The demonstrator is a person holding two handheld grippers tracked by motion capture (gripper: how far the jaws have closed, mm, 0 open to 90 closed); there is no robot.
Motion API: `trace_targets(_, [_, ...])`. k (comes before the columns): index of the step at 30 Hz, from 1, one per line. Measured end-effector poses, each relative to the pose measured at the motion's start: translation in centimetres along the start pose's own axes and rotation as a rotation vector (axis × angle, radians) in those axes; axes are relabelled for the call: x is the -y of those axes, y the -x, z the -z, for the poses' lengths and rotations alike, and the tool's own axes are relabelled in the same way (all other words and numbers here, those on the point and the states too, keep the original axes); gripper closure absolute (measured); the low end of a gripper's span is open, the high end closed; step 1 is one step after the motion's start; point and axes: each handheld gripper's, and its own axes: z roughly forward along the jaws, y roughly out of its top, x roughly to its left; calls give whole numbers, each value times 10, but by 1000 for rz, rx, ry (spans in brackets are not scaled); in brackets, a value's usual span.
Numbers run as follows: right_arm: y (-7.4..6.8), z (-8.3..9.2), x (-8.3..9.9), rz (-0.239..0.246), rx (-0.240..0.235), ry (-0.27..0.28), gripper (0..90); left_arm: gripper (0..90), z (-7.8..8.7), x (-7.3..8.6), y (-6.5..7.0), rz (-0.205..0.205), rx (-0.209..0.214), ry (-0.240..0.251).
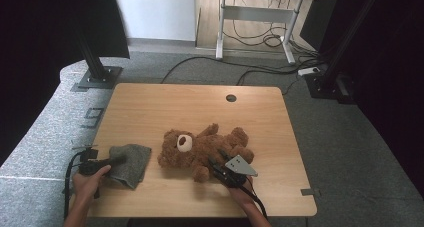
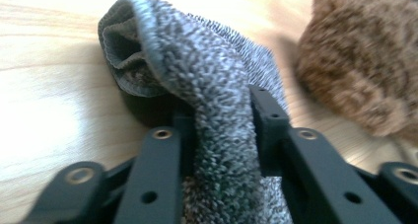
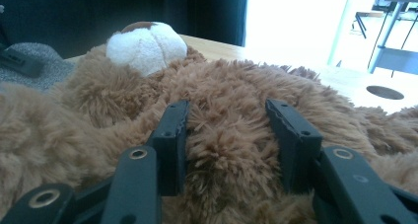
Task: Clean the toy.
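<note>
Where grey carpet [image 1: 345, 137] spreads, wooden table [image 1: 165, 102], teddy bear [image 1: 200, 149], grey cloth [image 1: 131, 159].

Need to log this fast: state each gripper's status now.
Left gripper: grey cloth between its jaws; whether they still press it cannot be told.
Right gripper: closed on the teddy bear, fur bunched between its jaws.

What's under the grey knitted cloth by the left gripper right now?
The grey knitted cloth lies on the light wooden table, its edge lifted between the left gripper jaws. Bare wood shows beneath the raised fold; under the flat part, anything is covered.
</note>
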Motion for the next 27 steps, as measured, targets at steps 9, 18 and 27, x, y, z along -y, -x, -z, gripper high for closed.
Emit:
trace_targets(9, [0, 0, 0, 1, -1, 0, 524, 80, 15, -8, 11, -138, -107, 38])
trace_targets(18, [0, 0, 0, 0, -3, -1, 511, 0, 33, -13, 24, -194, -50, 108])
trace_targets(27, [-2, 1, -2, 9, -2, -11, 485, 40, 19, -17, 76, -294, 15, 89])
